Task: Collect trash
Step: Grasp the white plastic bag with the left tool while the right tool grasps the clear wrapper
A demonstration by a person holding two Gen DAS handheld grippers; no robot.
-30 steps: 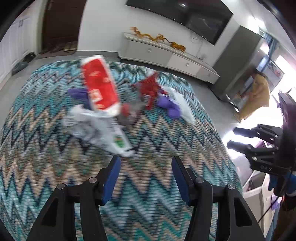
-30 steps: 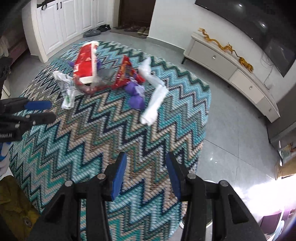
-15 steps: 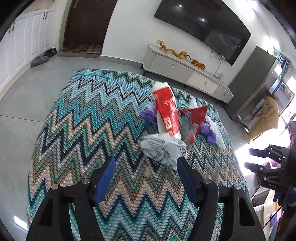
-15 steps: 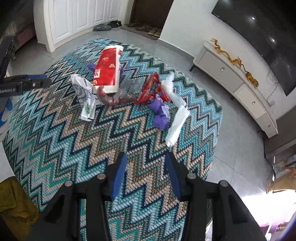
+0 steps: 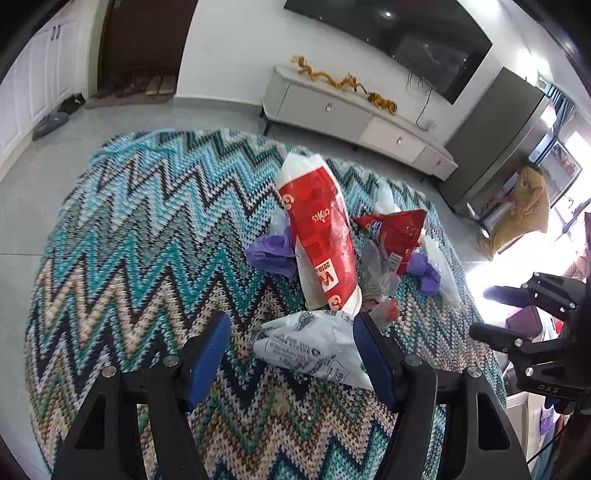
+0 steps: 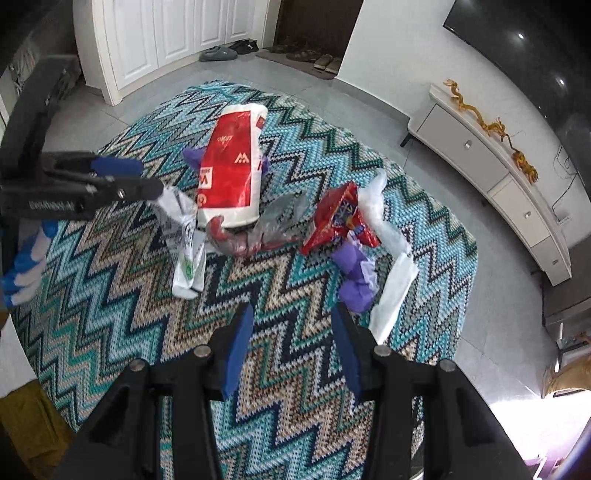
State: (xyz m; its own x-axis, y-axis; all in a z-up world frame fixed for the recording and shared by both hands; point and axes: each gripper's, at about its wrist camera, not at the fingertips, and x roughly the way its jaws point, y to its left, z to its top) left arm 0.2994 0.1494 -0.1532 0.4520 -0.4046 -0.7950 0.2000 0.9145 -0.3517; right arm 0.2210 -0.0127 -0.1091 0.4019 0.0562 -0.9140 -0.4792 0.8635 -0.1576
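Trash lies in a pile on a zigzag rug [image 5: 129, 240]: a big red-and-white bag [image 5: 321, 236], a white printed bag [image 5: 314, 350], a red snack wrapper [image 5: 399, 229], purple scraps [image 5: 269, 251] and grey film [image 5: 376, 269]. My left gripper [image 5: 290, 343] is open and hangs low over the white printed bag, which shows between its blue pads. From the right wrist view the left gripper [image 6: 147, 181] is at the left, over that bag [image 6: 184, 236]. My right gripper [image 6: 293, 343] is open above bare rug [image 6: 295, 387], just short of purple scraps [image 6: 354, 277] and a white plastic strip [image 6: 391, 288].
Grey tiled floor surrounds the rug. A low white TV cabinet [image 6: 498, 166] stands along the wall under a dark screen. Shoes [image 6: 325, 61] lie by a doorway beside white cupboard doors [image 6: 166, 33]. A person in yellow [image 5: 528, 206] crouches far right.
Both grippers have come closer to the trash pile. The left jaws stand wider than a second ago, and the white printed bag now shows between its pads.
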